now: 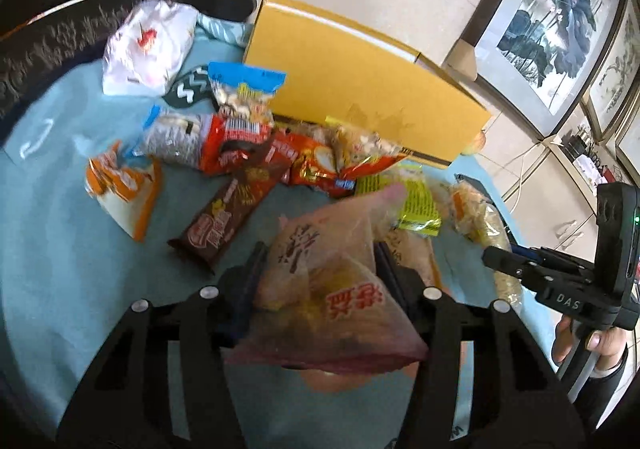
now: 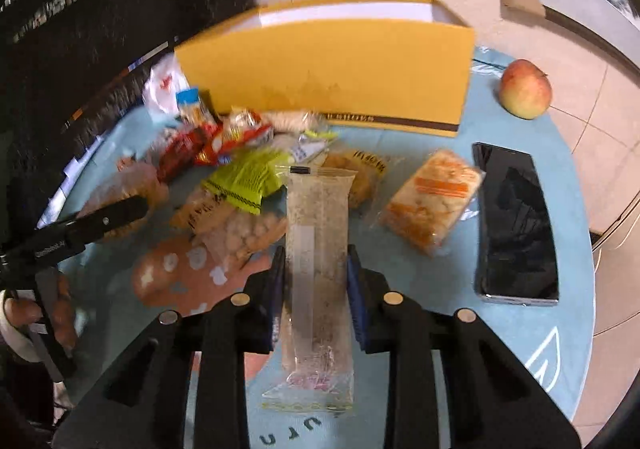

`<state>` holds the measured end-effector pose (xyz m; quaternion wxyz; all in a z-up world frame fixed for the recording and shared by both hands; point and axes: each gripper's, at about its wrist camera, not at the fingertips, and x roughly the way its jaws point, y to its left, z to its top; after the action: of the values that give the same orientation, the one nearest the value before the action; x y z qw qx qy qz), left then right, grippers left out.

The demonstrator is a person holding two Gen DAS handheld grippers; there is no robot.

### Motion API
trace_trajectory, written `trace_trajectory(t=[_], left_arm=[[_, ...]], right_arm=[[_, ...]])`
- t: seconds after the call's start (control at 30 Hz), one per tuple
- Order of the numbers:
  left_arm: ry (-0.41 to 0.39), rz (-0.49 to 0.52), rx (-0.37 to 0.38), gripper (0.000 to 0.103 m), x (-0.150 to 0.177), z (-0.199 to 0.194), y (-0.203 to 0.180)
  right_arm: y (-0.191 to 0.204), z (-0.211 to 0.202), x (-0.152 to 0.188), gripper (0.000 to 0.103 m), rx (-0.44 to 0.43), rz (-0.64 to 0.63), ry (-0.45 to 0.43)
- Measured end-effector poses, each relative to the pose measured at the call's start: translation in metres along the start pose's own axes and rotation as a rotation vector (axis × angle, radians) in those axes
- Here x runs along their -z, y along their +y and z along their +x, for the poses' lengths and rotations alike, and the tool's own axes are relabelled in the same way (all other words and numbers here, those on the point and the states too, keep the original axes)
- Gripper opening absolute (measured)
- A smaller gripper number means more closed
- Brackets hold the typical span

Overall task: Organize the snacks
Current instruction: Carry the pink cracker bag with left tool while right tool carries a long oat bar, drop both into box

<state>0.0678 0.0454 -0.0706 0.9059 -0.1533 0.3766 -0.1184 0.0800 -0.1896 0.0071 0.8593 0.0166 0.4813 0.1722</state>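
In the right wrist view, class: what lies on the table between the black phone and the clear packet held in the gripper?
One snack: a clear-wrapped orange-and-white packet lies between the phone and the held clear packet, seen in the right wrist view.

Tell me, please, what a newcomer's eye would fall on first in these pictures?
Probably the big yellow cardboard box standing open at the back of the round blue table, with a heap of snack packets piled in front of it. Next, each gripper holds a packet: the left gripper a pinkish bag, the right gripper a long clear packet.
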Motion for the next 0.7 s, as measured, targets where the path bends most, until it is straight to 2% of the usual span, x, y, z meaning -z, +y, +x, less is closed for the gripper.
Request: trace_trajectory(t=[0.17, 0.37, 0.43, 0.53, 0.6, 0.7], left_arm=[[-0.028, 0.031, 0.001, 0.055, -0.006, -0.014, -0.015], [-0.079, 0.085, 0.0, 0.055, -0.027, -0.031, -0.038], [-0.097, 0.097, 0.021, 0.055, -0.046, -0.037, -0.049], [-0.147, 0.151, 0.013, 0.055, -0.076, -0.041, -0.07], [-0.18, 0.196, 0.0, 0.055, -0.106, -0.037, -0.086], [-0.188, 0.21, -0.014, 0.055, -0.147, -0.019, -0.1]], right_arm=[[0.002, -0.021, 0.002, 0.028, -0.014, 0.002, -0.049], [0.012, -0.055, -0.024, 0.028, -0.049, -0.031, -0.176], [0.014, -0.066, -0.042, 0.029, -0.049, -0.044, -0.231], [0.015, -0.077, -0.072, 0.029, -0.028, -0.071, -0.294], [0.016, -0.075, -0.098, 0.029, -0.01, -0.092, -0.315], [0.013, -0.063, -0.131, 0.029, 0.021, -0.106, -0.331]])
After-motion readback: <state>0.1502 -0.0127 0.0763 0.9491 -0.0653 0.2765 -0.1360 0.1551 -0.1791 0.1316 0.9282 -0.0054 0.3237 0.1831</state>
